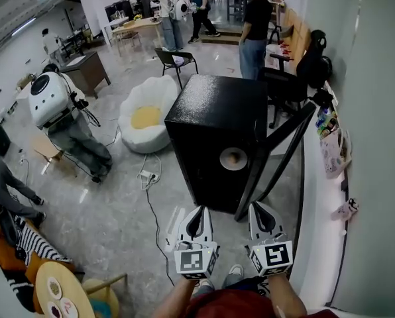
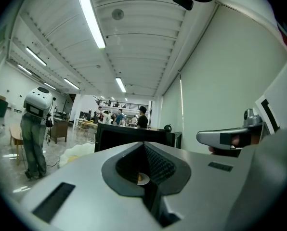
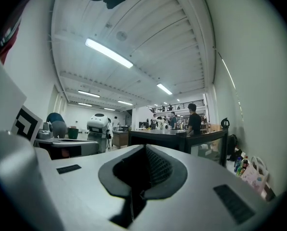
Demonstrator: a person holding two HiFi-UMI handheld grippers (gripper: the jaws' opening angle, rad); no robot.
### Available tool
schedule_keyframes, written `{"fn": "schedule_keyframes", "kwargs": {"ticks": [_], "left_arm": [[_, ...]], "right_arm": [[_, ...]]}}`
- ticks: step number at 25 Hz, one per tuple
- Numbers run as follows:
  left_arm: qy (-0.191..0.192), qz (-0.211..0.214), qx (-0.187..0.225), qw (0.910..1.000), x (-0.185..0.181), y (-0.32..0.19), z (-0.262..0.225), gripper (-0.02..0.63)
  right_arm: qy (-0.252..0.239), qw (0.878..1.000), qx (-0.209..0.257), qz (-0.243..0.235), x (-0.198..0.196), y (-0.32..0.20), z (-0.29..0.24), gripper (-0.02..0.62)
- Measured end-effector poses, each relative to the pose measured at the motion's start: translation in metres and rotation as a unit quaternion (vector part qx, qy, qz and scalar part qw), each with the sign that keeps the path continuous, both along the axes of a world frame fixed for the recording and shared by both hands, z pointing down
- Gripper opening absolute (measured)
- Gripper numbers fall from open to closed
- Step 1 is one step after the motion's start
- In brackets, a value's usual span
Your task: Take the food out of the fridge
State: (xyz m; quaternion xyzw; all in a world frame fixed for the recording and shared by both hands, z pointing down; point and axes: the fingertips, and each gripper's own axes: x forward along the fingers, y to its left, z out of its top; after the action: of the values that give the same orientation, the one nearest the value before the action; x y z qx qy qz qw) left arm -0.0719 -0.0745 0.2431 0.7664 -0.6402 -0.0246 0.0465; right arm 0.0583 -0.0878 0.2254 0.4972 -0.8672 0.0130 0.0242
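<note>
Fridge [image 1: 217, 131], a black box on the floor, stands just ahead of both claws, its door [image 1: 277, 154] swung open to the right. Inside, on a pale plate [image 1: 233, 158], sits a small brownish piece of food [image 1: 234, 156]; what kind it is cannot be told.

In the head view the left claw [image 1: 196, 212] and right claw [image 1: 264, 211] are held side by side, close together, both pointing level toward the open front and short of it, touching nothing. The left gripper view shows the left claw [image 2: 144, 165] with its jaws closed together and nothing gripped; the plate [image 2: 142, 178] shows far off through the small gap under the pads. The right gripper view shows the right claw [image 3: 144, 170] closed the same way and empty, with the fridge [image 3: 155, 137] beyond it.

Left of the fridge lies a white and yellow beanbag [image 1: 146, 114]. Further left stands a robot [image 1: 48, 98] with a white head. A person [image 1: 255, 25] in black stands behind the fridge.
</note>
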Motion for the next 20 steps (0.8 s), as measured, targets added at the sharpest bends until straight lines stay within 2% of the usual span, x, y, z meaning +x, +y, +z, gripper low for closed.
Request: {"fn": "schedule_keyframes", "kwargs": {"ticks": [9, 20], "left_arm": [[-0.013, -0.013, 0.0, 0.9998, 0.032, -0.021, 0.003, 0.014], [-0.02, 0.001, -0.004, 0.9998, 0.011, -0.036, 0.001, 0.014]], "right_arm": [[0.012, 1.0, 0.008, -0.022, 0.029, -0.018, 0.012, 0.024], [0.004, 1.0, 0.003, 0.007, 0.013, -0.035, 0.005, 0.024]]}}
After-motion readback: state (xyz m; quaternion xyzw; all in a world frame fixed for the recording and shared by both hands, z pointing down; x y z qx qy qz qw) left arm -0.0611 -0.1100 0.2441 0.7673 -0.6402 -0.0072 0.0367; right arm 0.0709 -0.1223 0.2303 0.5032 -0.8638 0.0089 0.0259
